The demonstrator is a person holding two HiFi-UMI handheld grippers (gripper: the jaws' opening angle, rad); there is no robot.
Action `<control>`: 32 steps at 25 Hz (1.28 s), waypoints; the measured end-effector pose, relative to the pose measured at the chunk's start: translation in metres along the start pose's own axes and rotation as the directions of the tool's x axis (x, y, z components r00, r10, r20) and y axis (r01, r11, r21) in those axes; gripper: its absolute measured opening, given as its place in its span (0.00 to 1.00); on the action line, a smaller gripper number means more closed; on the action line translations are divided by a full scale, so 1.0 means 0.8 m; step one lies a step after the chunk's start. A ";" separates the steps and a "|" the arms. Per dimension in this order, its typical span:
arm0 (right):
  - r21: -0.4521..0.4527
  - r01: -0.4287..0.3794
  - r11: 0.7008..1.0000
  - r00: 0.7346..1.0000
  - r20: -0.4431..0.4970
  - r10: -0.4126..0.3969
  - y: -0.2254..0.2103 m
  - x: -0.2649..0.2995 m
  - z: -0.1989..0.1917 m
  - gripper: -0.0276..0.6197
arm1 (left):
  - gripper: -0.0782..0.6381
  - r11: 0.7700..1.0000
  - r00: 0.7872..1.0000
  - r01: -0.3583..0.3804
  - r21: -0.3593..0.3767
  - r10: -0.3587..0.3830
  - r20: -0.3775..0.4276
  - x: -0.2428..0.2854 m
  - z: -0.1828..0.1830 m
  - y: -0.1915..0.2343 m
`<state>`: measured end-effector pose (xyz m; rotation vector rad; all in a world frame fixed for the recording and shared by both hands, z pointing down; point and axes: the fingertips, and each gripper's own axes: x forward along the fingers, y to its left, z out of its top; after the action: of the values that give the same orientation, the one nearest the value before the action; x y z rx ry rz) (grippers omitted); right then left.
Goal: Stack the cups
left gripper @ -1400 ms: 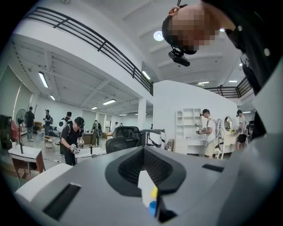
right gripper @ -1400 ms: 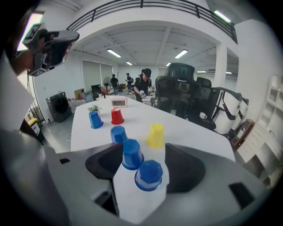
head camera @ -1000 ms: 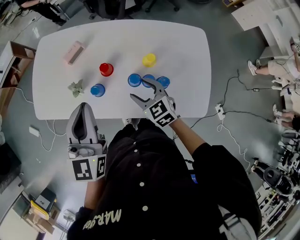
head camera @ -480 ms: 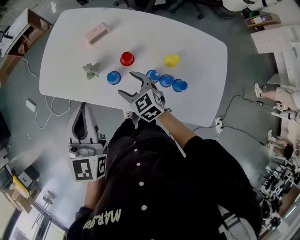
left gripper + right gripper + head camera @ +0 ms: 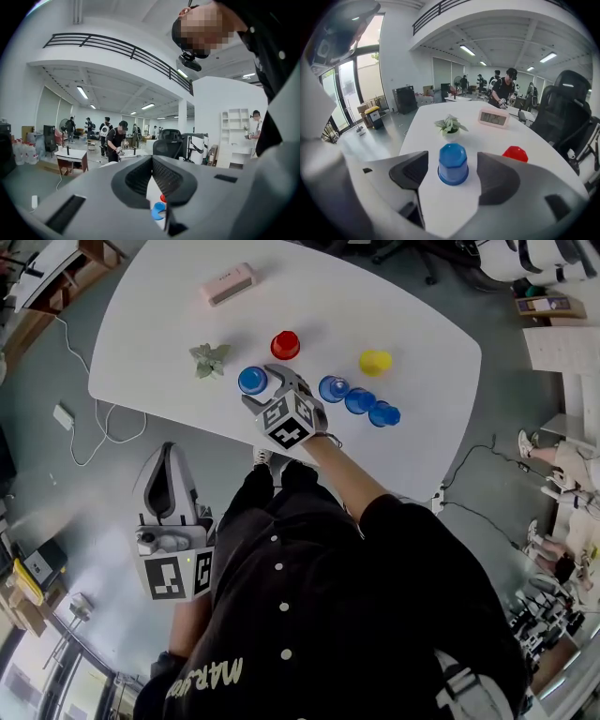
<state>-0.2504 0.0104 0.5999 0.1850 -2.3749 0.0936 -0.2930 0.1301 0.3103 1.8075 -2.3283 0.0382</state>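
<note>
Right gripper view: my right gripper (image 5: pixel 452 172) jaws, just narrowing, straddle the upturned blue plastic cup (image 5: pixel 453 163) untouched, aligned for pickup; left gripper (image 5: pixel 152 159) clenched, idle.

Pink clock (image 5: pixel 229 283), potted plant (image 5: pixel 210 359) apart on white table (image 5: pixel 309 296).

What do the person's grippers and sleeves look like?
The left gripper and right gripper are pale grey with dark pads, each bearing a cube of square markers. The right jaws have just been closing, a blue cup between them. Black sleeves.
</note>
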 end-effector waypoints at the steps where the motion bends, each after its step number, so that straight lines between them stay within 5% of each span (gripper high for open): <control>1: 0.000 -0.003 1.000 1.000 -0.008 0.003 0.001 0.006 -0.001 0.55 | 0.12 1.000 1.000 -0.005 0.000 0.005 -0.003 -0.001 -0.002 0.003; 7: 0.011 0.003 1.000 0.999 -0.043 -0.003 0.003 0.029 -0.012 0.53 | 0.12 1.000 1.000 -0.022 -0.002 0.022 -0.018 -0.004 -0.009 0.015; 10: 0.009 0.019 1.000 0.998 -0.052 -0.019 -0.001 0.032 -0.014 0.40 | 0.12 1.000 1.000 -0.022 0.000 0.022 -0.019 -0.003 -0.008 0.017; 16: 0.028 0.032 0.999 0.999 -0.044 -0.031 -0.006 0.024 -0.012 0.40 | 0.12 1.000 1.000 -0.008 0.002 0.008 -0.017 0.004 -0.007 0.015; 32: 0.102 0.125 0.987 0.990 0.060 -0.131 -0.044 -0.113 0.018 0.40 | 0.12 0.986 0.985 0.167 0.016 -0.167 0.035 0.056 0.015 -0.059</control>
<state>-0.1898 -0.0163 0.5276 0.3927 -2.4190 0.1446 -0.2596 0.0738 0.3016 2.0194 -2.1956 -0.0043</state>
